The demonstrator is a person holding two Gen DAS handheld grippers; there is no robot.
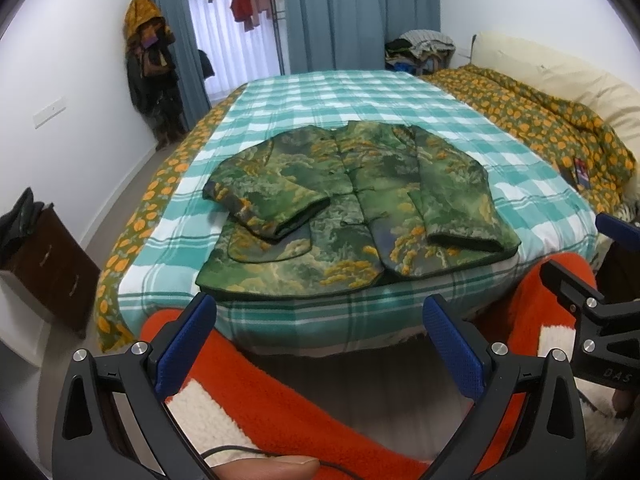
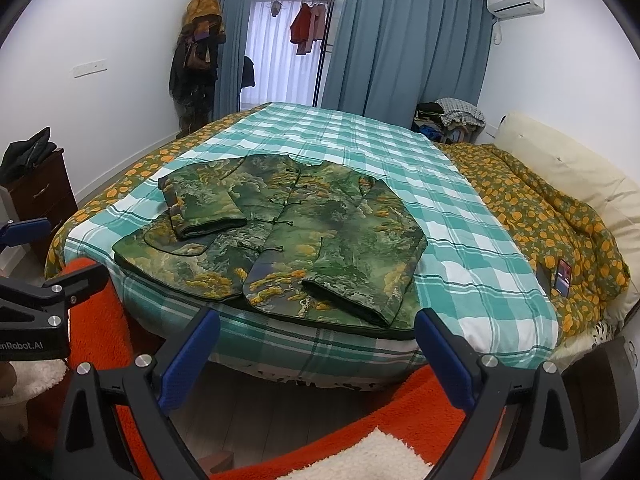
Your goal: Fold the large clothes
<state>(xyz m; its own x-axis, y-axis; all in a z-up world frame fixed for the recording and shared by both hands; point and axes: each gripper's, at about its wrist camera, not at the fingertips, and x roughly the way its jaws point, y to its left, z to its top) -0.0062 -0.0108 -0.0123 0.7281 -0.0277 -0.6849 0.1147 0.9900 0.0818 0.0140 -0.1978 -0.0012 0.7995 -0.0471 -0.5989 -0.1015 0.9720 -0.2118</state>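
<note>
A green and yellow patterned padded jacket lies flat, front up, near the foot edge of the bed, with both sleeves folded in over its front. It also shows in the right wrist view. My left gripper is open and empty, held off the bed's foot edge, short of the jacket hem. My right gripper is open and empty, also off the foot edge, in front of the jacket's right hem. Each gripper shows at the side of the other's view.
The bed has a teal checked cover. An orange-flowered quilt and cream pillows lie at its right. A dark wooden cabinet stands left. Coats hang in the far corner. An orange garment is below the grippers.
</note>
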